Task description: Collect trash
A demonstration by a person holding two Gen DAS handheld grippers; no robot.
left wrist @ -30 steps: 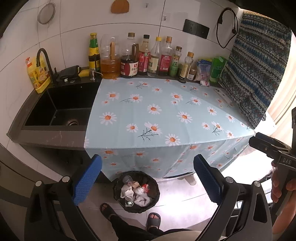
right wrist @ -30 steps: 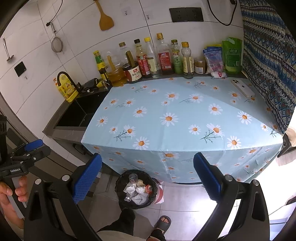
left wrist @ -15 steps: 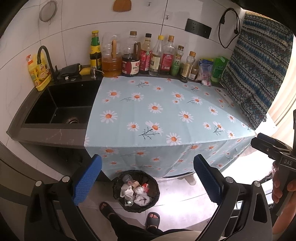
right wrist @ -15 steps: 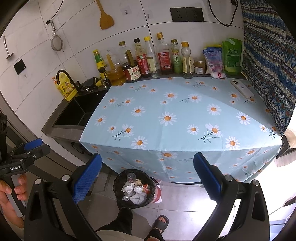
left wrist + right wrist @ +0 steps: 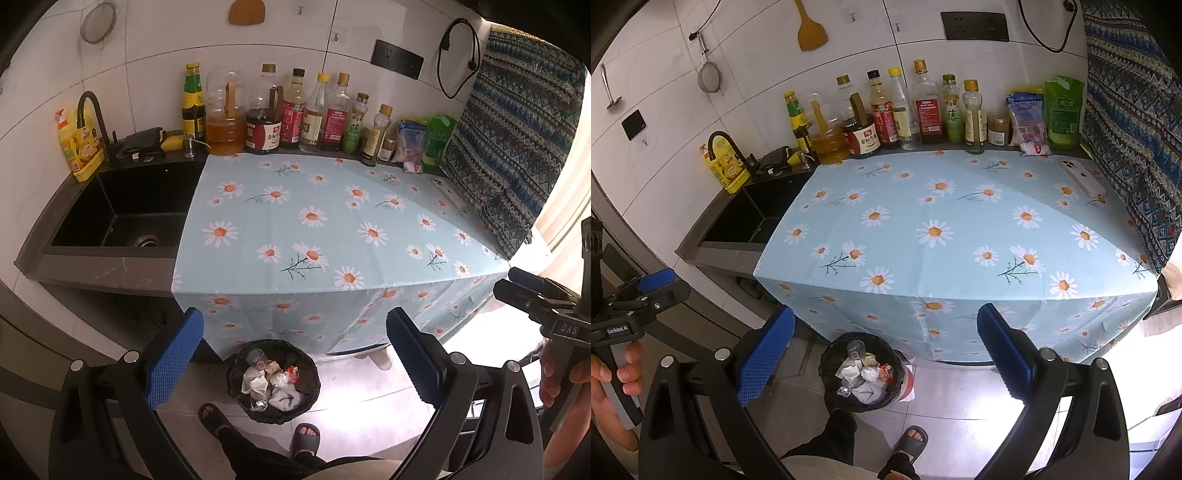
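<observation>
- The trash bin (image 5: 273, 380) is a round black-lined basket standing upright on the tiled floor, just in front of the bench's hanging daisy cloth.
- Inside it lies a heap of trash (image 5: 271, 382): crumpled white tissues, a clear plastic bottle, a crushed transparent wrapper, a scrap of red packaging and a brownish paper piece.
- The right wrist view shows the bin (image 5: 862, 373) filled to near its rim, open-topped.

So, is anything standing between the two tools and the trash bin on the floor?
Nothing visible does. Both tools, left and right, are open and empty, and the bin stands on the floor in front of the cloth's hanging edge, its top open, with crumpled trash inside. Only the person's feet are near it.
</observation>
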